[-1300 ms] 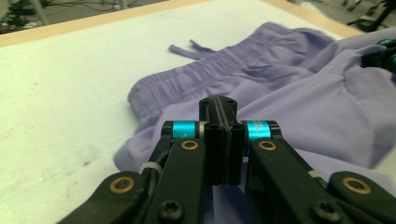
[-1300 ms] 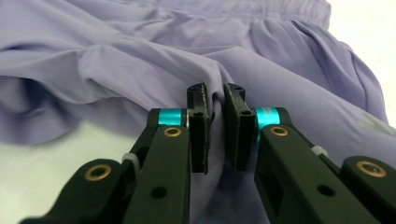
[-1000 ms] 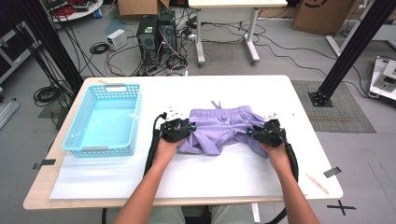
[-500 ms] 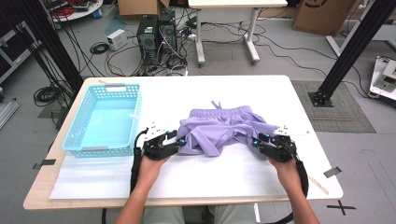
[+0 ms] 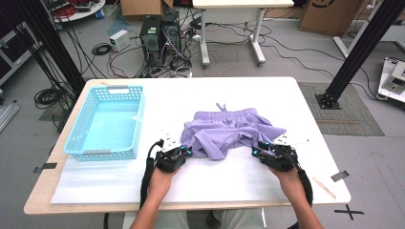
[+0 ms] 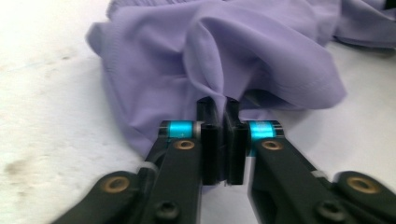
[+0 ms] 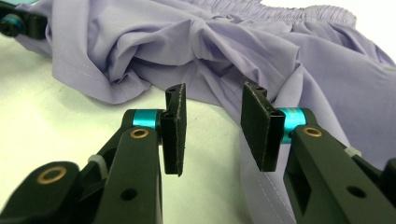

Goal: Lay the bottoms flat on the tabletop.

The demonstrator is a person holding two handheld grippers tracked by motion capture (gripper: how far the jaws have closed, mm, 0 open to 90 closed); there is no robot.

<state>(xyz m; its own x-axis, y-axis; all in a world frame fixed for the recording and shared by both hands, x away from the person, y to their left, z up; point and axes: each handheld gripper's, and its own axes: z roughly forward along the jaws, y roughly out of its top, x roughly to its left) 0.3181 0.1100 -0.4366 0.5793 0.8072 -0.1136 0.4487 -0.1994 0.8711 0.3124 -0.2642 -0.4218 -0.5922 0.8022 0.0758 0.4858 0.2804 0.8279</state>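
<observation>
Purple shorts (image 5: pixel 224 131) lie crumpled in the middle of the white table (image 5: pixel 286 90), waistband at the far side. My left gripper (image 5: pixel 184 151) sits at their near left edge. Its jaws have just been closing, and in the left gripper view the left gripper (image 6: pixel 218 105) is shut on a raised fold of the shorts (image 6: pixel 261 51). My right gripper (image 5: pixel 255 151) rests at the near right edge. In the right gripper view the right gripper (image 7: pixel 212 100) stands open just before the shorts (image 7: pixel 154 42), with cloth running under its right jaw and nothing pinched.
A light blue plastic basket (image 5: pixel 79 126) stands empty on the left of the table. A white sheet (image 5: pixel 215 183) covers the table's near strip. A thin wooden stick (image 5: pixel 324 186) lies by the near right corner. Computers, cables and frame legs stand on the floor beyond.
Both hands have drawn back toward the table's near edge. The left jaws were apart and are now closed on a fold of the shorts.
</observation>
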